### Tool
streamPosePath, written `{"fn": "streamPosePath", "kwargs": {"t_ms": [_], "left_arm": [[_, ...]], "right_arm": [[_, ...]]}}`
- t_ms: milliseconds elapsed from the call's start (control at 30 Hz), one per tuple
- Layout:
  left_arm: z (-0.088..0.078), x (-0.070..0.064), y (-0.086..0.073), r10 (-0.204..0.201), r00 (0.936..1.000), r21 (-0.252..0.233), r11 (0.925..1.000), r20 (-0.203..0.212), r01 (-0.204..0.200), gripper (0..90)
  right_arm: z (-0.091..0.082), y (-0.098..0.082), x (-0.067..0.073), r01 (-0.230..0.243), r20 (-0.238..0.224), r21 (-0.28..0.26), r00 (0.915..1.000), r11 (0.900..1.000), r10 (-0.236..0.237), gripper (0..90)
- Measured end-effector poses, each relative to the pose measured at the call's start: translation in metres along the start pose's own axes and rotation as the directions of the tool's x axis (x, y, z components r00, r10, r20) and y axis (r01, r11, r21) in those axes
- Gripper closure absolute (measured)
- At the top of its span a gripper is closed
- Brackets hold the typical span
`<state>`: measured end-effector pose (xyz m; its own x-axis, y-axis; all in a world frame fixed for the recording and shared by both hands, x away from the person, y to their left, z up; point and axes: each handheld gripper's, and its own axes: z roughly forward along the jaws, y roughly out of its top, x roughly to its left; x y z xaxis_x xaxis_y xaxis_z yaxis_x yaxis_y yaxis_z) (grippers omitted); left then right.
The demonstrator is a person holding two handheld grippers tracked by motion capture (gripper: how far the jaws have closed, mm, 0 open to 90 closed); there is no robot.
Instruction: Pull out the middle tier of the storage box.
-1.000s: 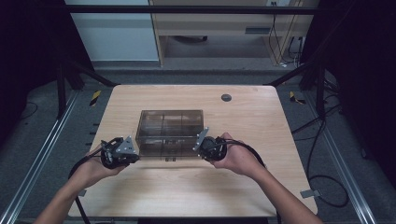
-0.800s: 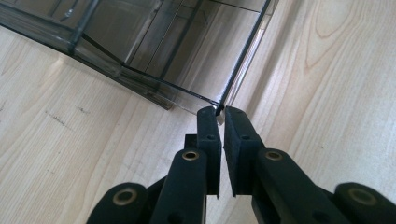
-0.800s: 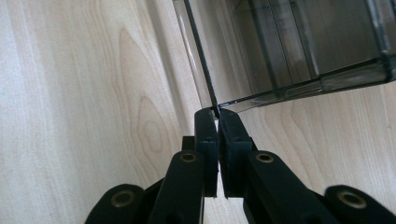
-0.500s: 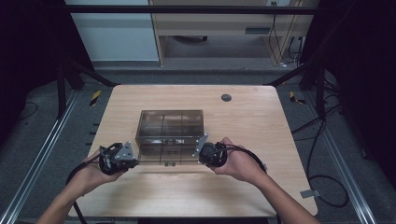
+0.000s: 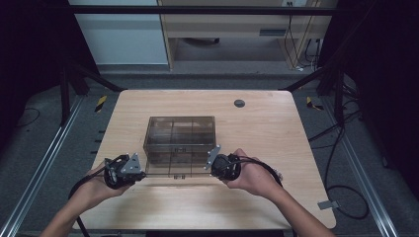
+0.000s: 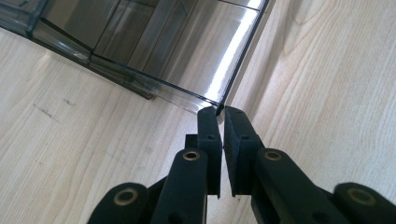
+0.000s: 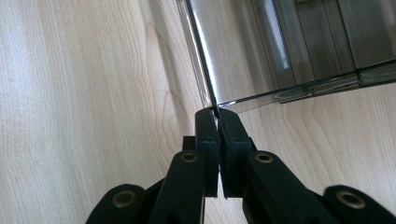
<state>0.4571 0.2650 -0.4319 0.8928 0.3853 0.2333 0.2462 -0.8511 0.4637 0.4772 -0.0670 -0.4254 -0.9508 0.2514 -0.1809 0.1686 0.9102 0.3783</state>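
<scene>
Table [image 5: 296, 148] first: the box [image 5: 180, 133], a smoky clear compartment case, sits near its middle, its lid [image 5: 175, 168] swung out toward the person. Each gripper pinches a near corner of that lid. The left gripper [image 5: 141, 170] has its jaws drawn narrow, clamped on the lid's thin edge at the corner [image 6: 217, 108]. The right gripper [image 5: 213, 160] does the same on the opposite corner [image 7: 215, 110], jaws nearly together on the rim.

The risk is the bite. Both hold only the very tip of a slick plastic edge, so any uneven lift, one hand ahead of the other, could twist the lid or let a corner slip out and drop. A hard pull might drag the whole box, which looks light, across the table.

Around the box: a small dark round disc [image 5: 239, 103] lies well beyond it, out of the way. Whether the compartments hold anything is hard to tell through the tinted walls. Nothing blocks the lid's swing.
</scene>
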Motion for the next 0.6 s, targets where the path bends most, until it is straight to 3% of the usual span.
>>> {"fn": "streamPosePath", "kwargs": {"t_ms": [600], "left_arm": [[0.0003, -0.0065, -0.0014, 0.006, 1.0, 0.0, 1.0, 0.002, -0.006, 85.4]], "right_arm": [[-0.0001, -0.0018, 0.0046, 0.01, 0.001, 0.007, 1.0, 1.0, -0.01, 88.3]]}}
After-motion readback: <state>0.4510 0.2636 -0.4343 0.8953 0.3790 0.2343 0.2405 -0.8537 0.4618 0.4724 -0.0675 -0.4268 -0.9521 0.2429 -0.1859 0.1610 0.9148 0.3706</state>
